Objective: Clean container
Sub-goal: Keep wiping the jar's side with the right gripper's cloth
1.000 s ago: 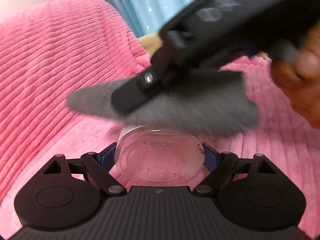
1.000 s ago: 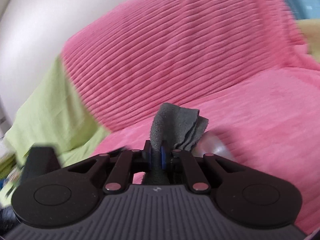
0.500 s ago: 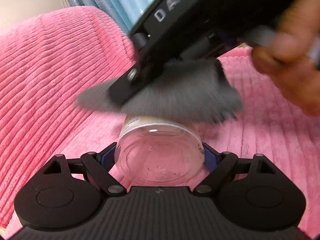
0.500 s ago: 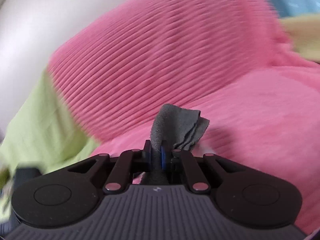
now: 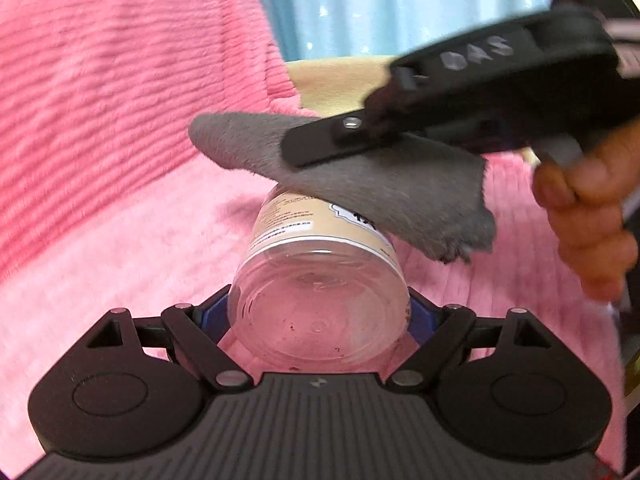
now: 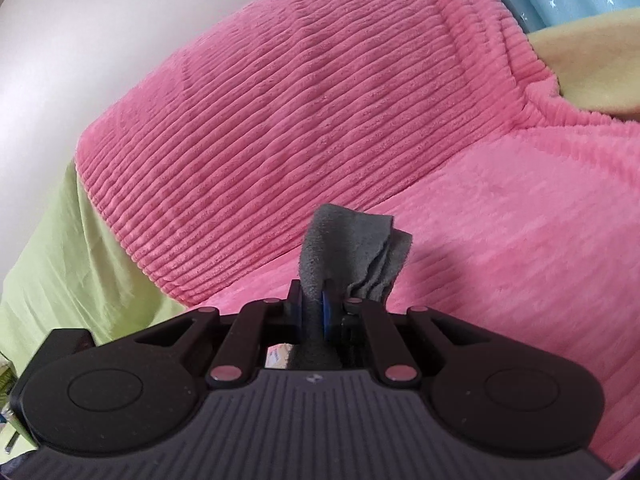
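Observation:
My left gripper [image 5: 319,316] is shut on a clear plastic container [image 5: 320,280] with a beige label, held on its side with its speckled bottom facing the camera. My right gripper [image 5: 294,154] comes in from the upper right, shut on a grey cloth [image 5: 360,184] that lies over the container's far upper side. In the right wrist view the right gripper [image 6: 315,300] pinches the grey cloth [image 6: 352,240], which sticks up past the fingertips. The container's mouth is hidden.
A pink ribbed blanket [image 5: 100,120] covers the sofa seat and backrest behind both grippers. A green sheet [image 6: 60,240] lies at the left, a yellow cloth [image 6: 592,60] and a blue curtain [image 5: 380,8] at the back. A hand [image 5: 584,216] holds the right gripper.
The right gripper and cloth have shifted up and to the right over the container. More of the container's labelled side now shows. The left gripper's hold is unchanged.

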Action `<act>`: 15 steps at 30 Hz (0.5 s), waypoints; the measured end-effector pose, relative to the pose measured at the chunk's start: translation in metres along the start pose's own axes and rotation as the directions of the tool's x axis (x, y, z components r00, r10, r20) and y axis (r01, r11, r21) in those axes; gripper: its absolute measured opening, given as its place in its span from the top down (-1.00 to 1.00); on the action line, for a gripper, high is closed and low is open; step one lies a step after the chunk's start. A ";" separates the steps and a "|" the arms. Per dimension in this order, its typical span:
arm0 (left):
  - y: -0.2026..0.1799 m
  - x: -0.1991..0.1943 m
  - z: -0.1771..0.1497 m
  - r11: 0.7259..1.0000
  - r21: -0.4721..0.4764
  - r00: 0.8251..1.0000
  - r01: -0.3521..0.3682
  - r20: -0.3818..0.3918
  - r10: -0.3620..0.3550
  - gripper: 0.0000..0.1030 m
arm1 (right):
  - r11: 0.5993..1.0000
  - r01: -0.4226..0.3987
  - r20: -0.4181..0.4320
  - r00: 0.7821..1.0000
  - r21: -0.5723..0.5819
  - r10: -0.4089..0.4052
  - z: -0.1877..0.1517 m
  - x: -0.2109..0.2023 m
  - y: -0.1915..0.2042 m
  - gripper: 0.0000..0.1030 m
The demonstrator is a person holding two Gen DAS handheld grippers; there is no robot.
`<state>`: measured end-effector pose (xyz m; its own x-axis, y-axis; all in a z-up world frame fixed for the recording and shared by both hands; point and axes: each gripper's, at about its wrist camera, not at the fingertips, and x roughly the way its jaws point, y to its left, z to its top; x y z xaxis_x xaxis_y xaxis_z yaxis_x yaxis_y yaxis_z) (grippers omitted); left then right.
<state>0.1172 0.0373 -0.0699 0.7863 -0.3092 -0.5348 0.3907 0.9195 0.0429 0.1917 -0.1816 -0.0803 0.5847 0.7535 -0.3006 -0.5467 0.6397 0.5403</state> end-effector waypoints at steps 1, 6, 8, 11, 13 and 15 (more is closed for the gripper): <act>0.004 0.000 0.000 1.000 -0.026 1.000 0.009 0.000 -0.009 -0.66 | 1.000 -0.006 -0.007 1.000 -0.012 0.006 -0.001 0.001 0.002 0.87; 0.002 0.002 0.001 0.999 0.024 1.000 -0.031 -0.004 0.031 -0.65 | 0.990 -0.132 -0.099 0.987 -0.042 0.127 -0.012 0.003 0.022 0.87; -0.009 0.005 0.000 0.989 0.123 0.997 -0.076 -0.004 0.077 -0.65 | 0.990 -0.117 -0.093 0.990 -0.072 0.110 -0.011 0.004 0.022 0.88; -0.027 0.004 -0.003 0.959 0.255 0.992 -0.121 0.011 0.123 -0.65 | 0.997 -0.046 -0.042 0.998 -0.062 0.043 -0.004 0.003 0.012 0.88; -0.037 0.005 -0.004 0.936 0.322 0.989 -0.146 0.024 0.146 -0.65 | 1.000 -0.001 0.001 1.000 0.014 0.001 0.000 0.000 -0.003 0.88; -0.040 0.005 -0.005 0.928 0.340 0.988 -0.153 0.027 0.153 -0.65 | 1.000 -0.001 0.002 1.000 0.013 0.001 -0.003 -0.002 -0.001 0.87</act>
<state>0.1033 0.0001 -0.0788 0.8497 -0.1713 -0.4987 0.4049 0.8179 0.4088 0.1894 -0.1837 -0.0821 0.5858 0.7535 -0.2984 -0.5390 0.6372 0.5509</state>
